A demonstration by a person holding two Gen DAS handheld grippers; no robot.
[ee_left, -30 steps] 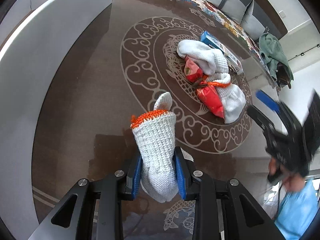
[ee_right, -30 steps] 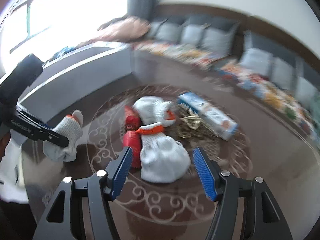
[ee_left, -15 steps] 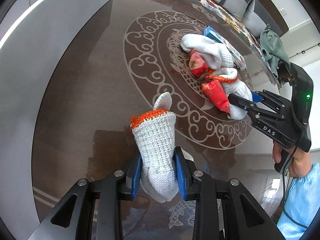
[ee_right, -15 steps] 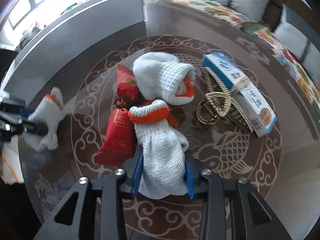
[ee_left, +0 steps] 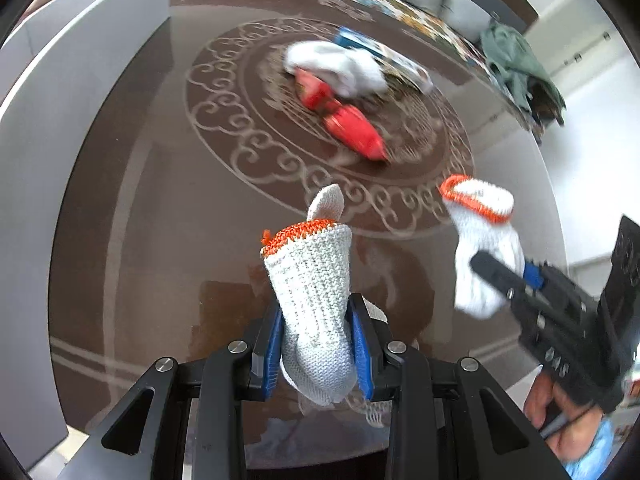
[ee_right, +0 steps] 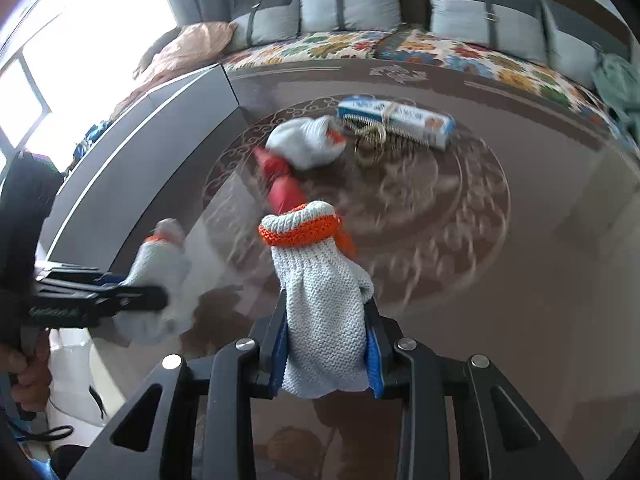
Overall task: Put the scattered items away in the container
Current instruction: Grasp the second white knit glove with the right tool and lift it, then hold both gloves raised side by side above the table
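1. A glossy brown table (ee_right: 552, 216) with pale scrollwork; a sofa (ee_right: 360, 46) with grey cushions and a floral cover behind it; a bright window at left.
2. Three white knit gloves with orange cuffs: one glove (ee_left: 316, 300) clamped in the left gripper (ee_left: 316, 350); a second glove (ee_right: 324, 312) pinched in the right gripper (ee_right: 326, 354), both held above the table; a third glove (ee_right: 306, 142) lying mid-table.
3. Two red packets (ee_left: 348, 124) touching the third glove; one blue-and-white box (ee_right: 396, 120) behind it.
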